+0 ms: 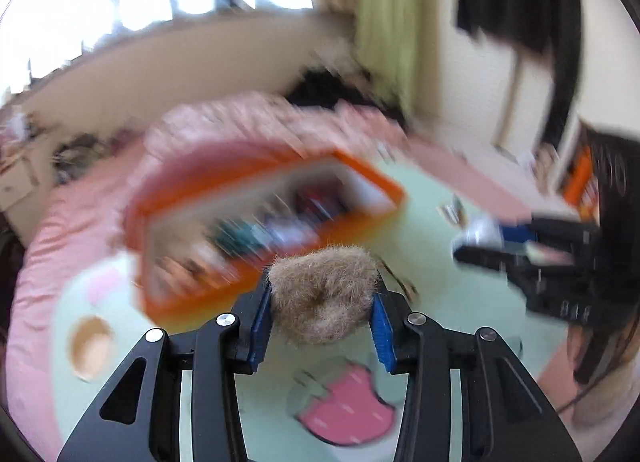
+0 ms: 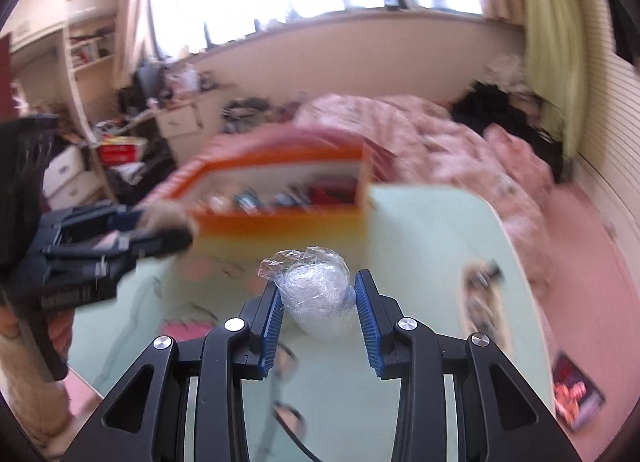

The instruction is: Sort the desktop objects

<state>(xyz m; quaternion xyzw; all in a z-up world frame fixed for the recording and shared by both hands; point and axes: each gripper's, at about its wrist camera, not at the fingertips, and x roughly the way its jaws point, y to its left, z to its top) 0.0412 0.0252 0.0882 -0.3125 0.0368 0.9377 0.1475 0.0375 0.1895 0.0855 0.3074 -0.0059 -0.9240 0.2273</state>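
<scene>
A fuzzy brown ball (image 1: 320, 298) sits between the blue pads of my left gripper (image 1: 322, 282), which is shut on it above the mint green desk mat (image 1: 440, 302). My right gripper (image 2: 318, 282) is shut on a white ball wrapped in clear plastic (image 2: 320, 306). Behind both, blurred, stands an orange-rimmed tray (image 1: 360, 222) with several small items inside. In the left wrist view the right gripper (image 1: 476, 242) shows at the right with its shiny ball. In the right wrist view the left gripper (image 2: 176, 234) shows at the left beside the tray (image 2: 280, 224).
On the mat lie a blurred patterned clip-like object (image 2: 480, 298), a dark cable (image 2: 284, 422) and a dark card (image 2: 576, 394) at the right edge. The mat has a strawberry print (image 1: 348, 410). A bed with a pink quilt (image 2: 440, 134) lies beyond the tray.
</scene>
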